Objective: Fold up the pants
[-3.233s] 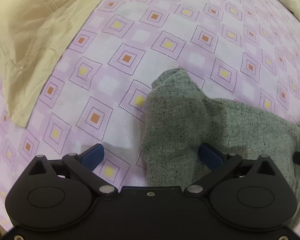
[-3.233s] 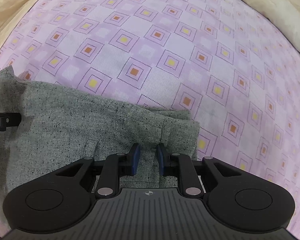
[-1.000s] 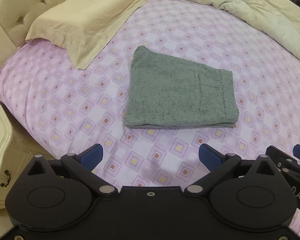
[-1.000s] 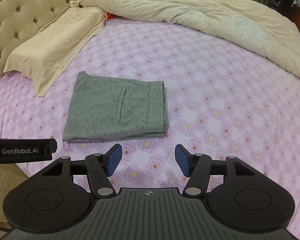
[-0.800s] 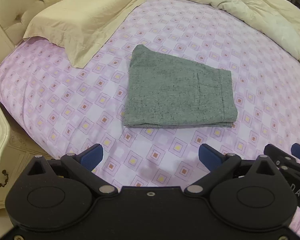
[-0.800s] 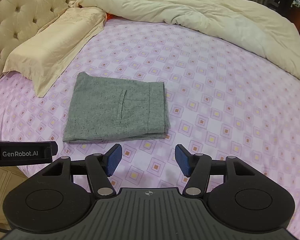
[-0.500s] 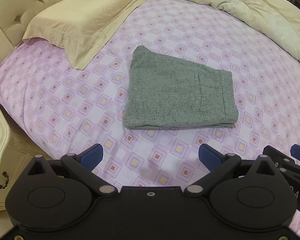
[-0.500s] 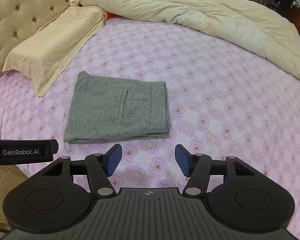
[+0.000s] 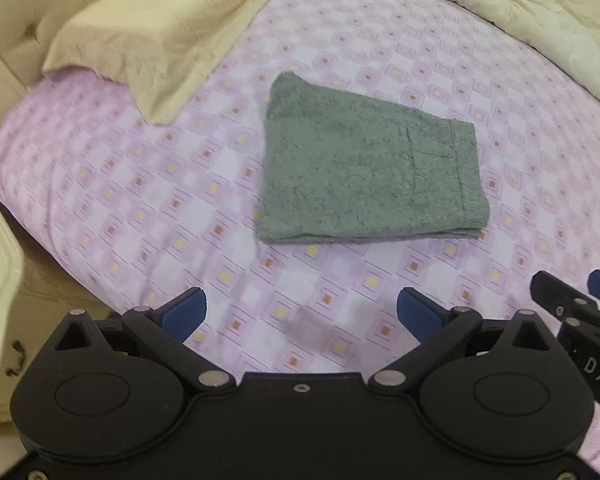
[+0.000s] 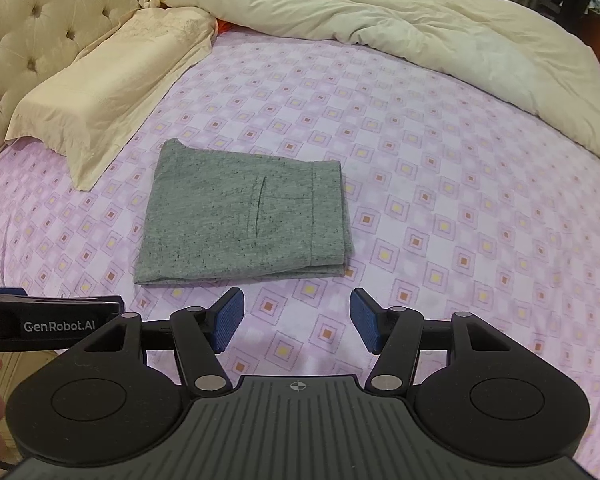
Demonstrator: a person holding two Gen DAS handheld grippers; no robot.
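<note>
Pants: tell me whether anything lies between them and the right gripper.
Nothing visible does. The right gripper hangs open over bare sheet, with only that patterned sheet between its fingers and the near edge of the folded pants. The pillow and duvet lie beyond the pants, out of the path.

Soft, even indoor light, with only faint shadows. The left wrist view is motion-blurred; the right is sharp. Fisheye bending curves both pictures' edges.

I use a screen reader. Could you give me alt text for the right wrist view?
Grey pants lie folded into a neat rectangle on a pink patterned bedsheet. The open, empty right gripper hangs in front of them, with a cream pillow and duvet behind.
</note>
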